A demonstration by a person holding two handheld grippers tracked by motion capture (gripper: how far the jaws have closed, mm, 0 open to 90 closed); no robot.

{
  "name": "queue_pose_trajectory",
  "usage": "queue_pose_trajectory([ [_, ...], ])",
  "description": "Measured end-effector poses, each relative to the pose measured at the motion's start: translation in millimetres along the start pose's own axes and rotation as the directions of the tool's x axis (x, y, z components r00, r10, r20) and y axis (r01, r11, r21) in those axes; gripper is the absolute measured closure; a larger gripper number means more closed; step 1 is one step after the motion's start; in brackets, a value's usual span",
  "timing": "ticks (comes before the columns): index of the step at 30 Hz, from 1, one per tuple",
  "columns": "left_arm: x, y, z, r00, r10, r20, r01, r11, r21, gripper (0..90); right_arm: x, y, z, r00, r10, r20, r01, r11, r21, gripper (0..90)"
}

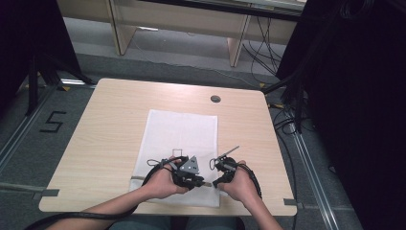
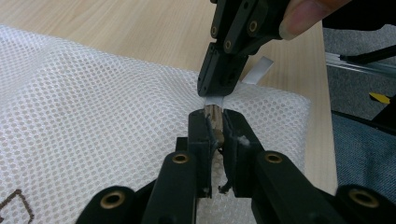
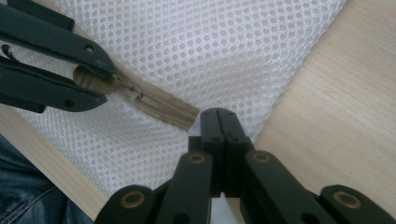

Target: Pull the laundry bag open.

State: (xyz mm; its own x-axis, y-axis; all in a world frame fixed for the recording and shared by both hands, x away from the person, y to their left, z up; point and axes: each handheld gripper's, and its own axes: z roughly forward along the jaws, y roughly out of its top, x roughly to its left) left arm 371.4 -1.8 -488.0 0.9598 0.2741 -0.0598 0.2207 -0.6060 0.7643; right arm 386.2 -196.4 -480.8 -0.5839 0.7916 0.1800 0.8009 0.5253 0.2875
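The white mesh bag (image 1: 182, 143) lies flat on the table (image 1: 105, 139), near my edge. Its tan zipper (image 3: 168, 108) runs along the near side. My left gripper (image 2: 215, 123) pinches the zipper pull (image 3: 95, 81) tight. My right gripper (image 3: 219, 116) is squeezed shut on the bag's edge, right at the zipper's end.

The high view looks forward and down from above the near edge of the desk (image 1: 105, 124) — far off; both gripper views sit close over the white mesh bag (image 2: 93, 107) — sharing its zipper (image 3: 163, 106) end
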Motion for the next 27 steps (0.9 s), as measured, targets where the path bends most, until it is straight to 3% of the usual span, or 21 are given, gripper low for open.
queue_pose_trajectory([
  [27, 0.4, -0.9, -12.2, 0.9997, -0.024, 0.001, 0.024, 0.9997, -0.007, 82.0, 0.3, 0.3, -0.5, 0.9999, 0.014, -0.007, -0.014, 1.0, 0.001, 90.0],
])
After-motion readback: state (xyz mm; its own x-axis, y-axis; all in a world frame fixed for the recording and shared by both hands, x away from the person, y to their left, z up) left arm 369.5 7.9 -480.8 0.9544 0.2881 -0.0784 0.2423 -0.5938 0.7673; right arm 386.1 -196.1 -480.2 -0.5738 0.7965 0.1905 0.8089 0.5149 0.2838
